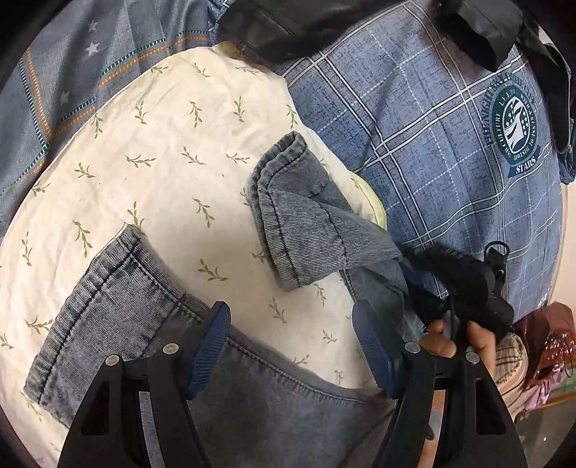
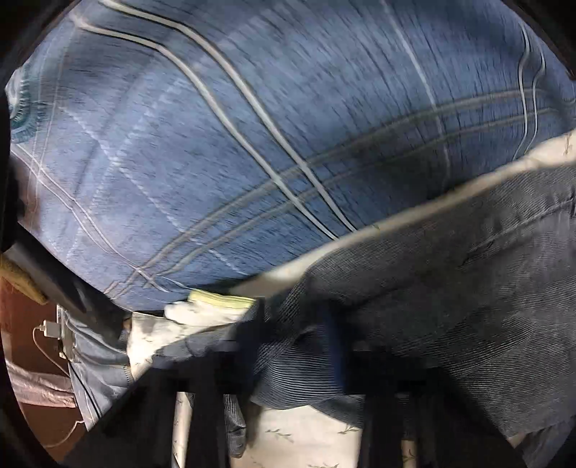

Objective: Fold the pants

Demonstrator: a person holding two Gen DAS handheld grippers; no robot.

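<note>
A bed covered with a blue plaid sheet [image 1: 424, 144] carries everything; a round "STARS" emblem [image 1: 516, 126] is printed on it at the upper right of the left wrist frame. A cream leaf-print cloth [image 1: 172, 151] lies spread on the sheet, filling the centre and left. Grey-blue jeans [image 1: 118, 298] lie on that cloth, and a black garment [image 1: 288, 25] rests along the top edge.
</note>
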